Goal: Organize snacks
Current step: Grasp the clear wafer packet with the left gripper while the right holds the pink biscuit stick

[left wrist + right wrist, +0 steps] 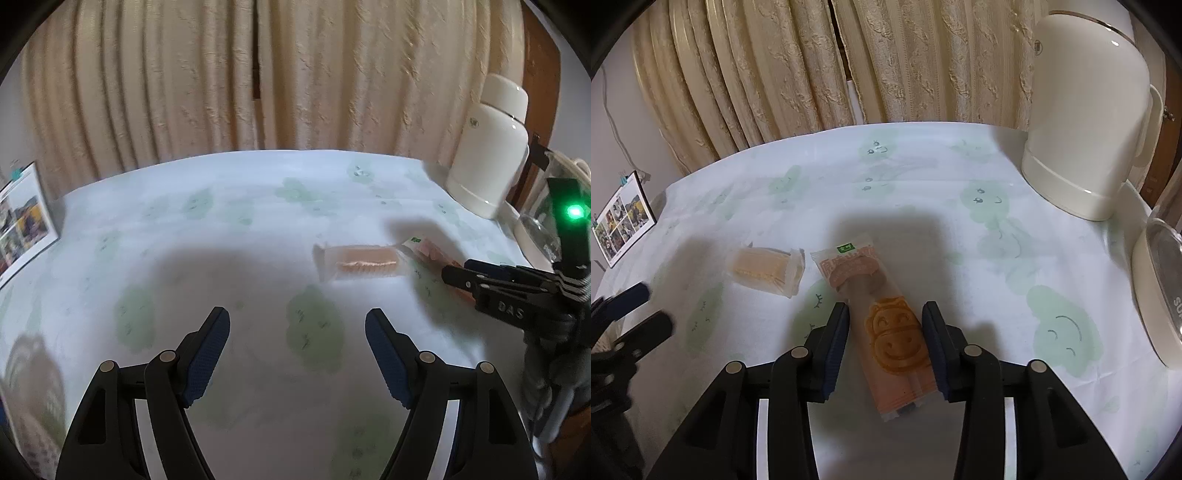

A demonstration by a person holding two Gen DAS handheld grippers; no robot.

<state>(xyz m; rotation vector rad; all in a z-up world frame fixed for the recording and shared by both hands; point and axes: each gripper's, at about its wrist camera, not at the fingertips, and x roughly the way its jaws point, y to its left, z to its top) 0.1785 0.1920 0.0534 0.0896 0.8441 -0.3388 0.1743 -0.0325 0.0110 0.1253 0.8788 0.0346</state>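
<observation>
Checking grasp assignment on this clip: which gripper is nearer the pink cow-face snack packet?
Right. The right gripper has its jaws open on either side of the pink snack packet, not clamped. The left gripper hovers open over bare tablecloth, well away.

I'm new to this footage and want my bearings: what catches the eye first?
The pink snack packet with a smiling cartoon face lies on the table between the open fingers of the right claw. Left of it lies a clear-wrapped wafer. A large cream jug stands at the table's far right.
</observation>
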